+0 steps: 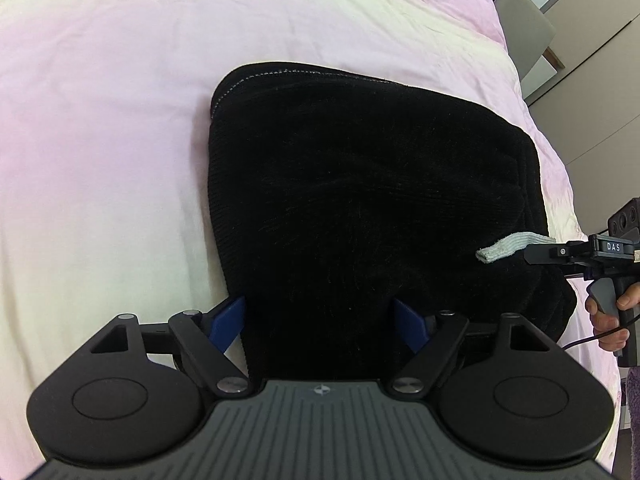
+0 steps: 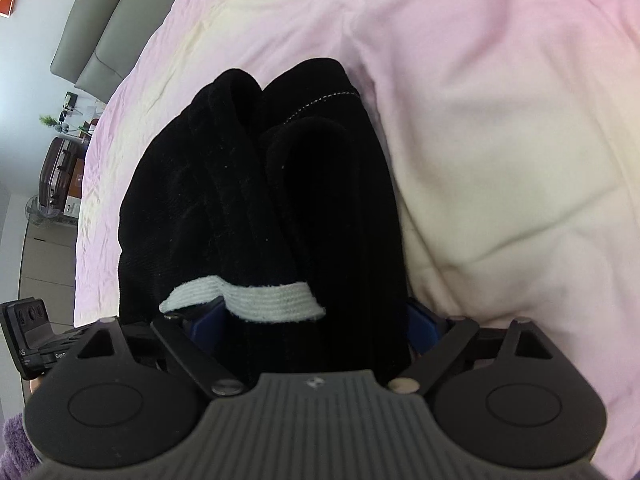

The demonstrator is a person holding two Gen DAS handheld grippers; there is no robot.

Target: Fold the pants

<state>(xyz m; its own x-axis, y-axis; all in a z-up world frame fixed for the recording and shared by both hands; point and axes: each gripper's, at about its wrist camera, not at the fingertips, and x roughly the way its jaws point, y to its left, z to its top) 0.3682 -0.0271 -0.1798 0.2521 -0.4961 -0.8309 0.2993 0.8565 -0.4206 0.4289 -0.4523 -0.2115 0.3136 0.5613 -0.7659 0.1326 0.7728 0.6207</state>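
Left hand-held gripper (image 1: 320, 320), black pants (image 1: 360, 200) between fingers

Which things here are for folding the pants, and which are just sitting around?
For the job:
- black pants, bunched up on the bed
- white drawstring of the pants
- left tongs, with pants fabric between the fingers
- right tongs, also with fabric between them

Just sitting around:
- pink bed cover
- grey chair
- brown suitcase
- small plant
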